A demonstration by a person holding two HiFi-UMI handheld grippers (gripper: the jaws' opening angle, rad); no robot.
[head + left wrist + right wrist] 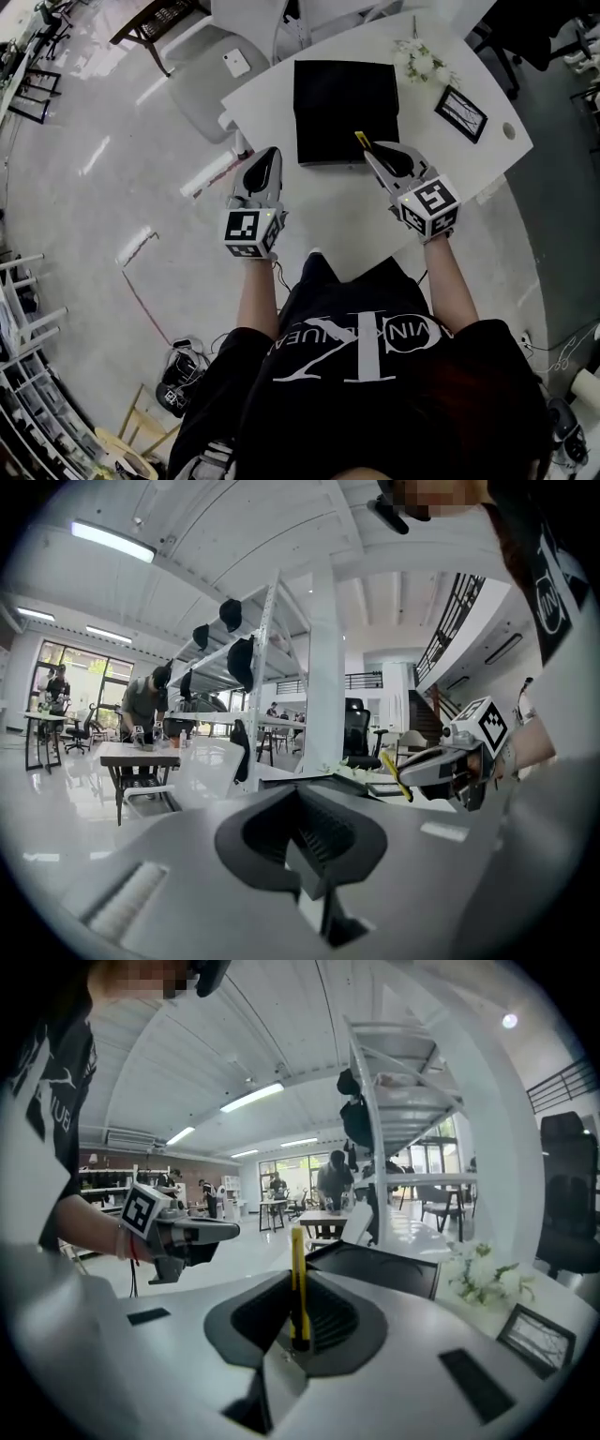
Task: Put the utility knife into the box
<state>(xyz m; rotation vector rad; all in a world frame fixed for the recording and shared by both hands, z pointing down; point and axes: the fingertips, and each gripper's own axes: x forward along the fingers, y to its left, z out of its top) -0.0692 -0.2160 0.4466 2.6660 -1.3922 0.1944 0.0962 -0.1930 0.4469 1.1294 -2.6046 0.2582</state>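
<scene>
A slim yellow utility knife stands upright between the jaws of my right gripper, which is shut on it. In the head view the knife's yellow tip shows just past the right gripper, at the near right edge of the black box on the white table. The box lies ahead of the knife in the right gripper view. My left gripper hovers left of the box, over the table's edge, shut with nothing in it. From the left gripper view the knife sticks out of the right gripper.
White flowers and a small framed picture sit on the table right of the box. A white chair stands beyond the table's left end. Shelving and people are far off in the room.
</scene>
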